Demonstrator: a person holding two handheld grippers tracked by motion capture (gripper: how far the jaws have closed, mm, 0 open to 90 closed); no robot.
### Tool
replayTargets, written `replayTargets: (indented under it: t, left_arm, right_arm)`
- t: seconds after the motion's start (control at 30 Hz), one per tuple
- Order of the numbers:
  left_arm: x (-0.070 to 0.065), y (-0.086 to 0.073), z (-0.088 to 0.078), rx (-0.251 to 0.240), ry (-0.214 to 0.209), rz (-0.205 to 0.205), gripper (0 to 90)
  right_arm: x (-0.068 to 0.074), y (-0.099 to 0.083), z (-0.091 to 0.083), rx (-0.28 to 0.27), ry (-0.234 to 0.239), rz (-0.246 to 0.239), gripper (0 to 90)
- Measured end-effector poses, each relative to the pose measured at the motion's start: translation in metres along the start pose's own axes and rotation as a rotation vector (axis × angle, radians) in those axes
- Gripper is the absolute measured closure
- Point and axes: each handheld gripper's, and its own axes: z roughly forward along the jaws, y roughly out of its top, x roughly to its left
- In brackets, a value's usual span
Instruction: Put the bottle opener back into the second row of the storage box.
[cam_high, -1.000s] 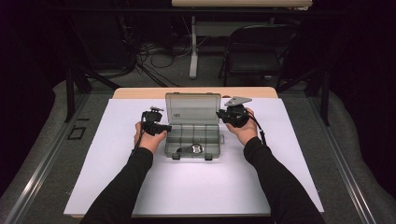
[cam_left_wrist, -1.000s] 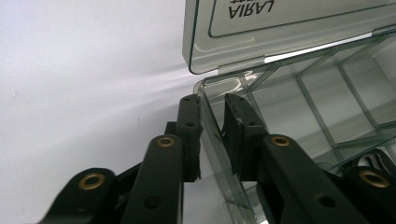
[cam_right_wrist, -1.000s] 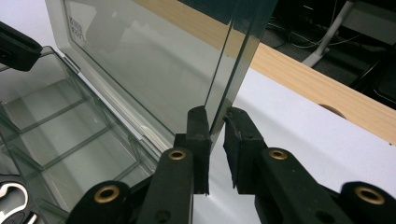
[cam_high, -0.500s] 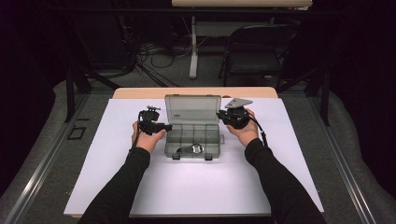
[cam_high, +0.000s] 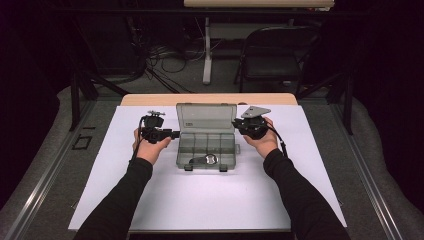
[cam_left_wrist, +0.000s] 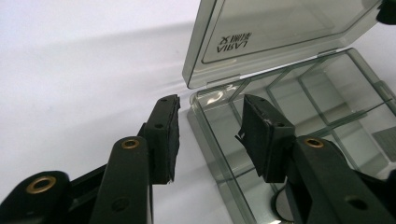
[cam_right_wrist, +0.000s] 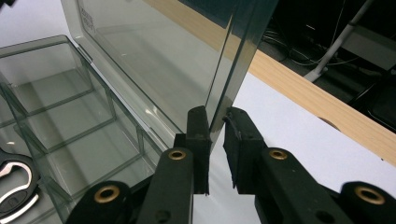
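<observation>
A clear grey compartment box (cam_high: 207, 145) lies on the white sheet, its lid (cam_high: 206, 117) standing upright. My right gripper (cam_high: 237, 125) is at the lid's right edge. In the right gripper view the gripper (cam_right_wrist: 216, 114) is shut on the lid (cam_right_wrist: 163, 56), whose thin edge runs down between the pads. My left gripper (cam_high: 172, 134) hovers at the box's left side. Its jaws (cam_left_wrist: 210, 105) have just been opening and stand apart above the box's left wall (cam_left_wrist: 205, 126), pressing nothing. A small metal tool (cam_high: 202, 160) lies in a front compartment.
The white sheet (cam_high: 210, 200) covers most of the wooden table (cam_high: 210, 99). A dark chair (cam_high: 272, 60) and floor cables are beyond the far edge. Both forearms come in from the bottom.
My left gripper has opened and lifted slightly, drifting left off the box's side. The right gripper and the upright lid have stayed put.
</observation>
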Motion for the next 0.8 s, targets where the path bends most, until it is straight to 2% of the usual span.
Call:
replayTargets:
  t: [0.23, 0.5, 0.63, 0.67, 0.8]
  left_arm:
    - [-0.001, 0.015, -0.019, -0.011, 0.011, 0.032, 66.0]
    - [-0.010, 0.055, -0.043, -0.050, 0.035, 0.067, 81.8]
    - [-0.017, 0.077, -0.047, -0.069, 0.062, 0.093, 89.1]
    - [-0.019, 0.081, -0.046, -0.082, 0.067, 0.091, 89.8]
    - [-0.026, 0.100, -0.040, -0.083, 0.068, 0.109, 90.0]
  right_arm:
    - [0.001, -0.001, -0.002, 0.001, -0.001, -0.022, 80.3]
    - [0.002, -0.001, -0.002, -0.001, -0.007, -0.030, 80.1]
    - [0.002, -0.001, -0.002, -0.003, -0.008, -0.034, 80.1]
    - [0.002, -0.001, -0.002, -0.004, -0.008, -0.036, 80.1]
    - [0.000, -0.001, -0.001, -0.008, -0.016, -0.036, 80.4]
